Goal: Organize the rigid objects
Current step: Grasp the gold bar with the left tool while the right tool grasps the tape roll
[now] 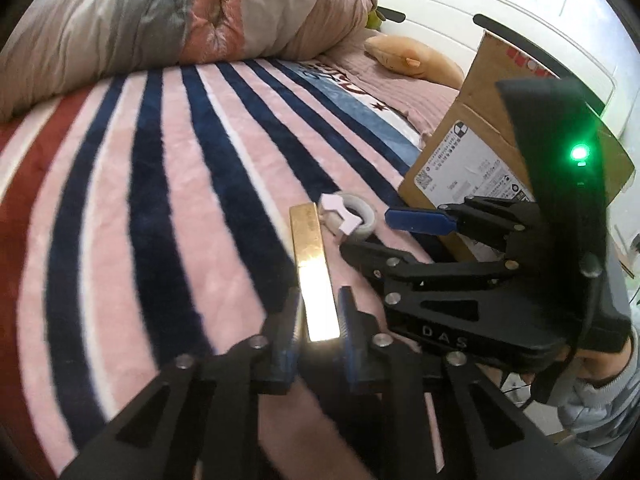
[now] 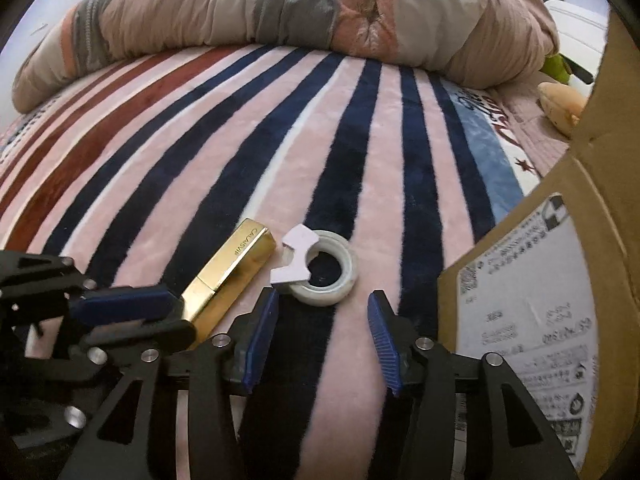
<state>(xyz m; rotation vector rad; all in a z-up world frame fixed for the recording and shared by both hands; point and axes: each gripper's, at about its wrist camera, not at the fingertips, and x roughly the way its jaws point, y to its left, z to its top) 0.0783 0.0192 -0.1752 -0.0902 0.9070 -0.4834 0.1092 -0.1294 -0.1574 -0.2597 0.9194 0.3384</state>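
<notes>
A long gold box (image 1: pixel 312 248) lies on the striped blanket (image 1: pixel 160 200), and my left gripper (image 1: pixel 320 300) is shut on its near end, one blue pad on each long side. The right wrist view shows the same grip, my left gripper (image 2: pixel 176 316) on the gold box (image 2: pixel 236 268). Just right of the box lies a white tape roll (image 1: pixel 362 222) with a white plastic clip on it. My right gripper (image 2: pixel 323 300) stands open, its fingertips just short of the tape roll (image 2: pixel 348 276) and nothing between them. In the left wrist view my right gripper (image 1: pixel 384 236) is beside the roll.
An open cardboard box (image 1: pixel 460 160) with a shipping label stands on the bed at the right, close to my right gripper, and shows as the cardboard box (image 2: pixel 560 280). A bunched quilt (image 1: pixel 160 20) lies along the far side. A tan plush toy (image 1: pixel 412 60) rests by the white headboard.
</notes>
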